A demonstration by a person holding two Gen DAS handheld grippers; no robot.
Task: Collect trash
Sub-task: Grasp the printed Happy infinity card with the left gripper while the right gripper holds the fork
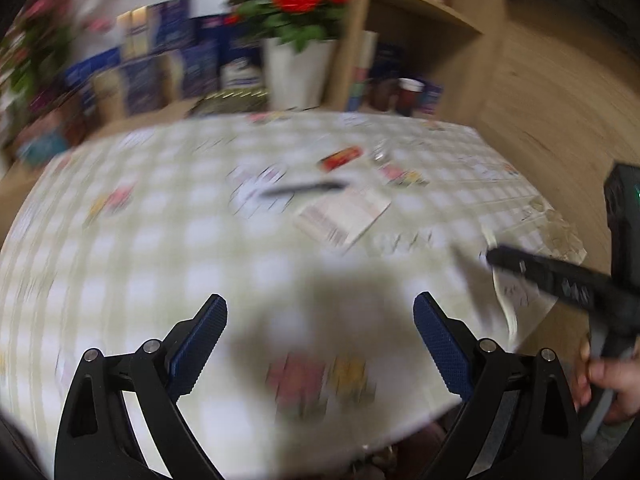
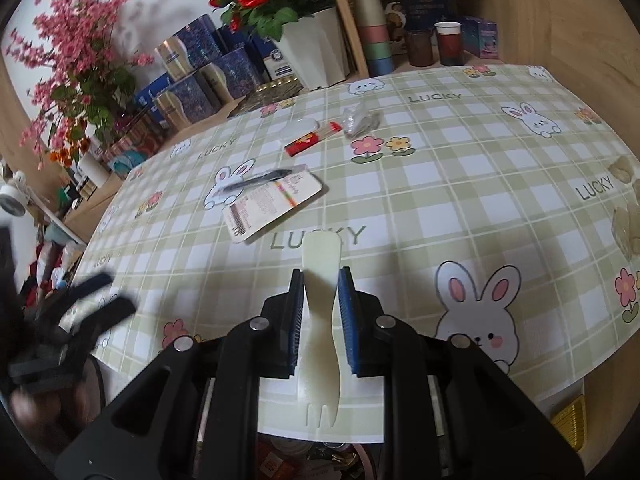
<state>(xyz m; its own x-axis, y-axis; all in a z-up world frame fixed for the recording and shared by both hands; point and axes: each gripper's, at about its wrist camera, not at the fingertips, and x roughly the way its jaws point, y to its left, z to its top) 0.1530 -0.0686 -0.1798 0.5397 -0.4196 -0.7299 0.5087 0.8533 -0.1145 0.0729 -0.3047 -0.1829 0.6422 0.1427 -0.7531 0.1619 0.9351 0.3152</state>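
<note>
Your right gripper (image 2: 320,312) has its fingers (image 2: 348,312) nearly closed on a cream plastic fork (image 2: 320,320), low in the centre of the right wrist view; its handle points up the frame past the fingertips and its tines hang toward the bottom, over the near edge of the worktop (image 2: 460,200). Your left gripper (image 1: 320,344) stands wide open with nothing between its fingers (image 1: 200,344), at the bottom of the blurred left wrist view. More litter lies on the checked cloth above the fork: a printed card (image 2: 272,204) with a black pen (image 2: 260,180) lying across its upper left corner, a red wrapper (image 2: 304,142) further up, and crumpled clear plastic (image 2: 360,120) just right of it. A white flower pot (image 2: 316,52) stands at top centre, beyond the far edge.
</note>
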